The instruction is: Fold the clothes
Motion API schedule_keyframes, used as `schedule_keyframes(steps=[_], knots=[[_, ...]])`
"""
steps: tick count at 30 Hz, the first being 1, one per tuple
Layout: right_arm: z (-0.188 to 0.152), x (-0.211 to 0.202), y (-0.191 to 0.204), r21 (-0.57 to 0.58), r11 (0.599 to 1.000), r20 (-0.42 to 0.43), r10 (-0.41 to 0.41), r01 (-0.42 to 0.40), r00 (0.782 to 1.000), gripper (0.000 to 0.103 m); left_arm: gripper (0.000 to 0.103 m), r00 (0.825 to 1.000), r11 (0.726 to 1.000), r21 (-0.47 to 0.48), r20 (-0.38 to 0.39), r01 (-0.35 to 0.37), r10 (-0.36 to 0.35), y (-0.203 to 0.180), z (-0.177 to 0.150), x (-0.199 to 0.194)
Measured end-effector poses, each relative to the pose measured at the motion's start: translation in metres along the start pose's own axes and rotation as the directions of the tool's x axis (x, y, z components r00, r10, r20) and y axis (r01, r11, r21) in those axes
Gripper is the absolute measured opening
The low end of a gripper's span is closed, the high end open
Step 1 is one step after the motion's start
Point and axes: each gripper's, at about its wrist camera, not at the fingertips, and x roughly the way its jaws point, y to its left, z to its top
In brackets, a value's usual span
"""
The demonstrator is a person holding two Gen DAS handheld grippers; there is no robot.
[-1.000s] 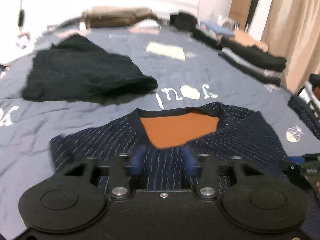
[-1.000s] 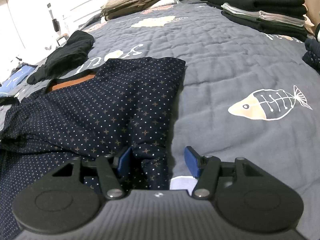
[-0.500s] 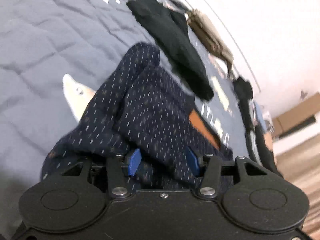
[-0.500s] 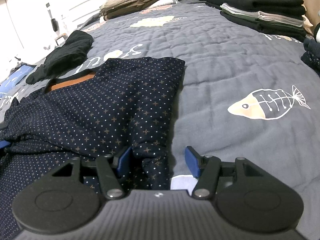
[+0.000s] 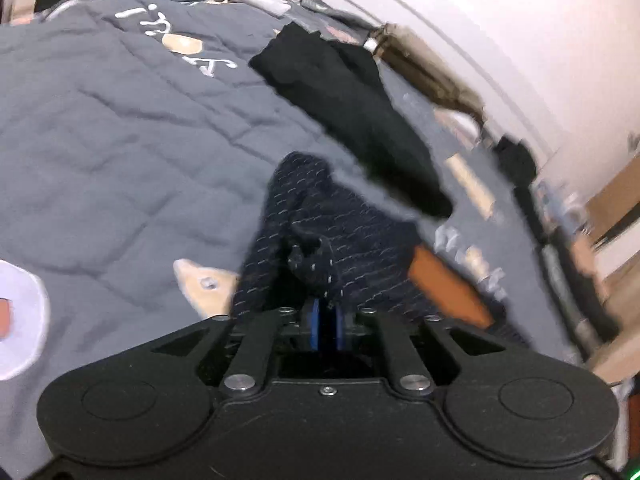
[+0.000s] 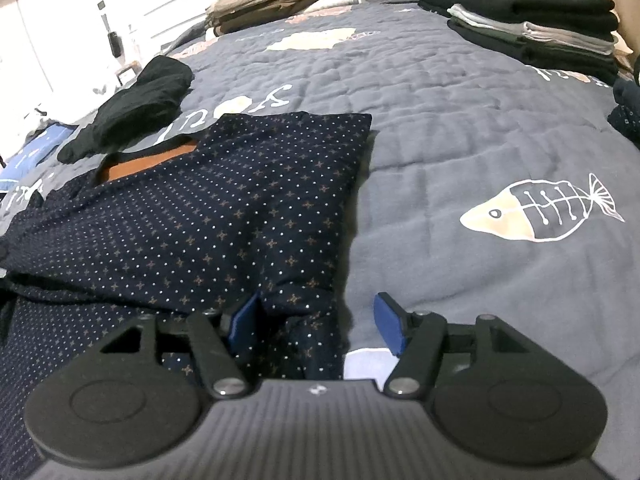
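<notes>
A grey quilted bedspread printed with fish skeletons [image 6: 460, 128] covers the bed, carrying a navy dotted shirt with an orange lining [image 6: 208, 216] spread at its near left side, a crumpled black garment [image 6: 132, 108] just beyond the shirt's collar, and stacks of folded dark clothes [image 6: 532, 28] along the far right edge. The left claw [image 5: 325, 326] is clenched on a bunched fold of the shirt, while the right claw [image 6: 316, 322] stands released, its blue pads straddling the shirt's near right edge.
</notes>
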Motion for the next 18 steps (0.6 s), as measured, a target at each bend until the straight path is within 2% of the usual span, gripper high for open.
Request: schedule_keyframes(steps=[1,3,4,6,9,11,14,16,18], knots=[[0.001,-0.001,0.000,-0.001,1.000,-0.004,0.002,-0.002,1.000,0.063,0.034,0.999,1.000,-0.004,0.024,-0.022,0.022,0.005,-0.001,-0.006],[0.002,-0.002,-0.001,-0.002,1.000,-0.011,0.005,-0.005,1.000,0.063,0.045,0.994,0.997,-0.022,0.081,-0.075,0.076,0.016,-0.001,-0.018],[0.002,-0.002,-0.001,-0.003,1.000,-0.015,0.007,-0.007,1.000,0.063,0.045,0.988,0.995,-0.029,0.113,-0.100,0.103,0.020,0.001,-0.024],[0.003,-0.004,-0.002,-0.005,1.000,-0.021,0.010,-0.010,1.000,0.063,0.045,0.985,0.996,-0.012,0.146,-0.092,0.093,0.024,0.008,-0.035],[0.002,-0.003,0.000,-0.010,1.000,-0.020,0.005,-0.006,1.000,0.063,0.048,0.989,0.991,0.116,0.142,-0.065,0.048,0.006,0.022,-0.029],[0.002,-0.002,0.000,-0.013,1.000,-0.018,0.002,-0.002,1.000,0.063,0.055,0.991,0.974,0.219,0.134,-0.056,0.027,-0.011,0.028,-0.017],[0.001,-0.001,0.002,-0.018,1.000,-0.017,-0.002,0.002,1.000,0.063,0.057,0.995,0.950,0.307,0.101,-0.055,0.025,-0.030,0.033,0.010],[0.001,0.000,0.001,-0.016,1.000,-0.015,-0.002,0.002,1.000,0.063,0.058,0.993,0.923,0.369,0.084,-0.106,0.080,-0.036,0.035,0.033],[0.001,0.000,0.001,-0.018,1.000,-0.015,-0.001,0.001,1.000,0.063,0.058,0.991,0.915,0.381,0.072,-0.129,0.110,-0.034,0.033,0.046]])
